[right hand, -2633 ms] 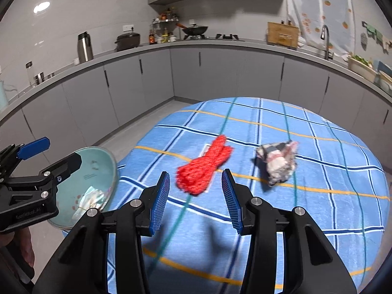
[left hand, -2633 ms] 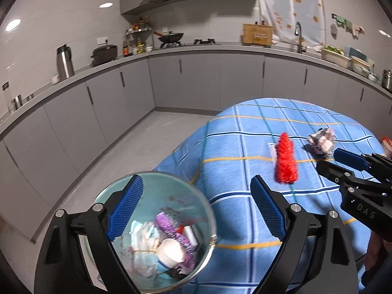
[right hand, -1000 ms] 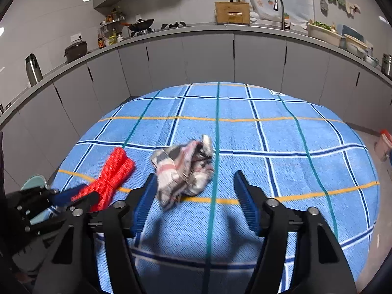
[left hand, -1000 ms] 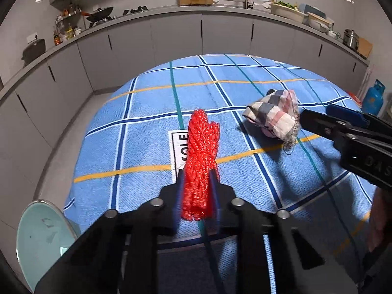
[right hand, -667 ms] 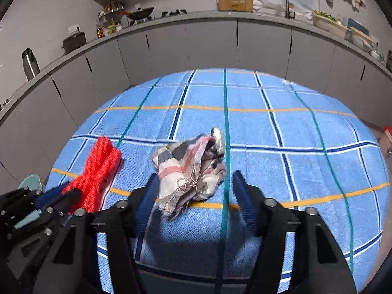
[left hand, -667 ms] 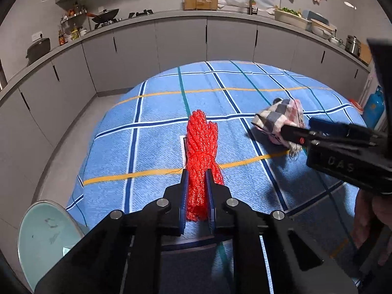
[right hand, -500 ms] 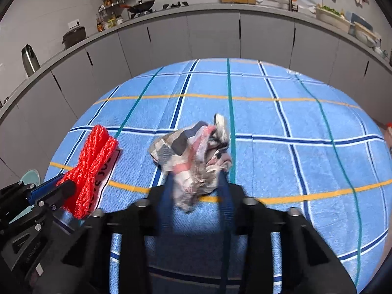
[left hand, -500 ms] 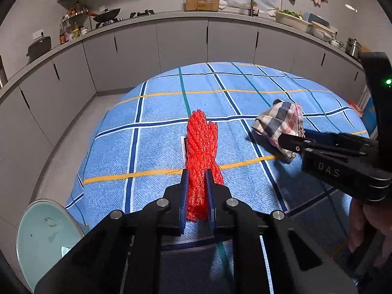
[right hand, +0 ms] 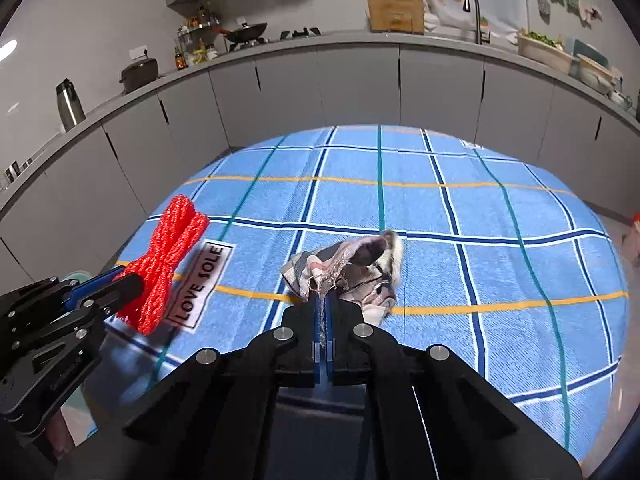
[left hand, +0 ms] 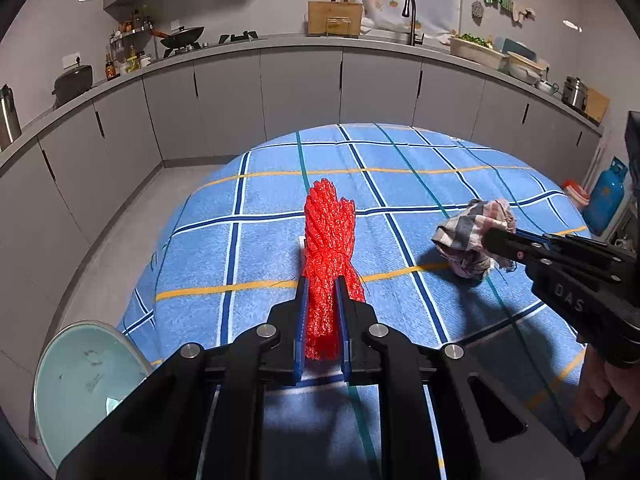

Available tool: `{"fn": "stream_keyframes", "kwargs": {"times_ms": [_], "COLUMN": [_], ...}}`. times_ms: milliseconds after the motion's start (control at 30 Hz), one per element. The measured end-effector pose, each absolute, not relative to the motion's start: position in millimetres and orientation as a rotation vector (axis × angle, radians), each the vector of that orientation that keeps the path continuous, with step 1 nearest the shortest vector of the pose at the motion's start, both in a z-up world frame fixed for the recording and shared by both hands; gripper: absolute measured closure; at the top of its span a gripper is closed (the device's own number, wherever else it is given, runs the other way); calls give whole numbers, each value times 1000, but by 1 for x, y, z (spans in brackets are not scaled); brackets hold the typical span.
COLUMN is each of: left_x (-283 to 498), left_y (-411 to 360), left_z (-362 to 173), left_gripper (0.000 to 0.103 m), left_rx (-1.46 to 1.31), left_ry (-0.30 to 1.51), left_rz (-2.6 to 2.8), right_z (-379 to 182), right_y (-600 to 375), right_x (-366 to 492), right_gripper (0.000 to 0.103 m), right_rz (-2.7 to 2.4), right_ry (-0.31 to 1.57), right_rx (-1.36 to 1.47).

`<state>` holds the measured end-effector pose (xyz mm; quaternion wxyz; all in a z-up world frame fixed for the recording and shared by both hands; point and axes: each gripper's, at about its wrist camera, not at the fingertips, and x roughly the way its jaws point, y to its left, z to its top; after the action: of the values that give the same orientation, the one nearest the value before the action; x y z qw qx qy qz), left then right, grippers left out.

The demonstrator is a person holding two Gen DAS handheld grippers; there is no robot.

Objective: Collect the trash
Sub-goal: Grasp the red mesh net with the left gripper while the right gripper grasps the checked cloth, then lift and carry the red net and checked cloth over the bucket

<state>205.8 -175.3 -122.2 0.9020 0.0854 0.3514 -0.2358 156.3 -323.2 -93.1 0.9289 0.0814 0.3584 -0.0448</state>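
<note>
- We judge the task about midway: both pieces of trash that we can see are gripped, but neither has reached the bin (left hand: 86, 376).
- Our left tongs (left hand: 320, 320) are pinching the near end of the red net (left hand: 329, 248); the rest of it reaches away from the bin, over a white label (right hand: 202, 286) on the blue checked cloth (left hand: 400, 184).
- Our right tongs (right hand: 323, 320) are pressed nearly together on a fold of the plaid rag (right hand: 348, 272), which sits well to the right of the net, farther from the bin.
- What is left, as we read it: lift both pieces, carry them to the bin and let go over it.
- The bin stands off the cloth's near left edge, just left of the left tongs, its mouth open towards us.
- Both tongs point forward and slightly down over the cloth, side by side; we cannot tell whether either piece is clear of the cloth.
</note>
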Motion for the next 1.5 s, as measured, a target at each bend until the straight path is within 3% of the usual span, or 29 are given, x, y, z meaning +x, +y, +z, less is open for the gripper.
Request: {"fn": "stream_keyframes", "kwargs": {"times_ms": [1500], "left_x": [137], "left_y": [-36], "left_z": [-60], "left_gripper": [90], "left_rx": [86], "left_ry": [605], "left_rz": [-288], "right_z": [1], "right_y": [-192], "right_x": [108], "right_gripper": [100], "right_rz": [214], "right_ry": [516], "right_rx": [82]}}
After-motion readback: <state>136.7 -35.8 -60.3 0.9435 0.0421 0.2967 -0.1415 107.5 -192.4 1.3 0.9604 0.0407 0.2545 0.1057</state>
